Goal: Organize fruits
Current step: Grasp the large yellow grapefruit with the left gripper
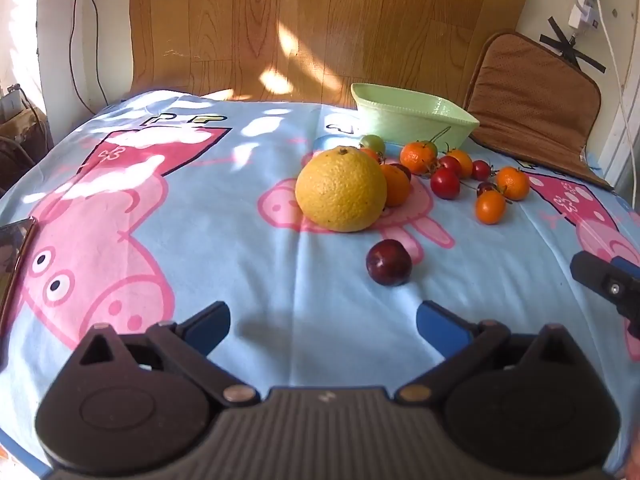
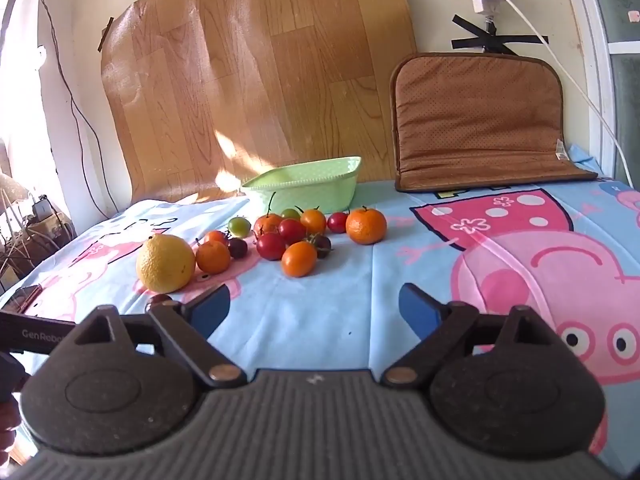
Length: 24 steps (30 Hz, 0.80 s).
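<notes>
A large yellow citrus lies on the cartoon-print cloth. A dark plum lies alone in front of it. Behind are several small oranges, red tomatoes and a green tomato. A light green basket stands at the back. My left gripper is open and empty, short of the plum. My right gripper is open and empty, short of the fruit pile; part of it shows in the left wrist view.
A brown cushion leans against the wall at the back right. A wood-pattern sheet hangs behind the basket. A phone lies at the left edge of the cloth. Cables hang along the walls.
</notes>
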Each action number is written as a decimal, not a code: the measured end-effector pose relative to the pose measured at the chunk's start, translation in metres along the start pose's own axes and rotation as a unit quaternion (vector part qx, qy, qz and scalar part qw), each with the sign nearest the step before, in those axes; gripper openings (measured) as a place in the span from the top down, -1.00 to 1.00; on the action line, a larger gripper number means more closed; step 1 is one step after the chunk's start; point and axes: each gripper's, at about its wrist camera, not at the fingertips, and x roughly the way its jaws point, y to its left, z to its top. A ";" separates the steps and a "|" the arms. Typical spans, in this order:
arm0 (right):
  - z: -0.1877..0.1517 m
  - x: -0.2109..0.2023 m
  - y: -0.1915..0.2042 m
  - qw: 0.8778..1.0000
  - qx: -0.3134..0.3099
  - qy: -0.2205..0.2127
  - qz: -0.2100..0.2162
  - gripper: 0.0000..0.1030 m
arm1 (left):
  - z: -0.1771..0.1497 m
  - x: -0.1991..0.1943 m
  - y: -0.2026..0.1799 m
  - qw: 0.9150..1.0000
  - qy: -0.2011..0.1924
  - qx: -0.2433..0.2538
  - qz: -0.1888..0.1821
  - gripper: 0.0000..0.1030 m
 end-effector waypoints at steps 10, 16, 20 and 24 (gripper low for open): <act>0.021 0.032 0.027 0.993 -0.040 0.057 0.096 -0.01 | 0.043 -0.011 0.051 0.993 -0.067 0.046 -0.090 -0.89; 0.038 0.064 0.068 0.976 -0.109 0.093 0.162 -0.02 | 0.068 0.022 0.062 0.982 -0.048 0.073 -0.170 -0.84; 0.039 0.087 0.088 0.969 -0.140 0.111 0.173 -0.02 | 0.081 0.046 0.065 0.973 -0.022 0.070 -0.219 -0.84; 0.039 0.108 0.094 0.965 -0.137 0.132 0.180 -0.02 | 0.082 0.065 0.062 0.971 0.002 0.074 -0.228 -0.67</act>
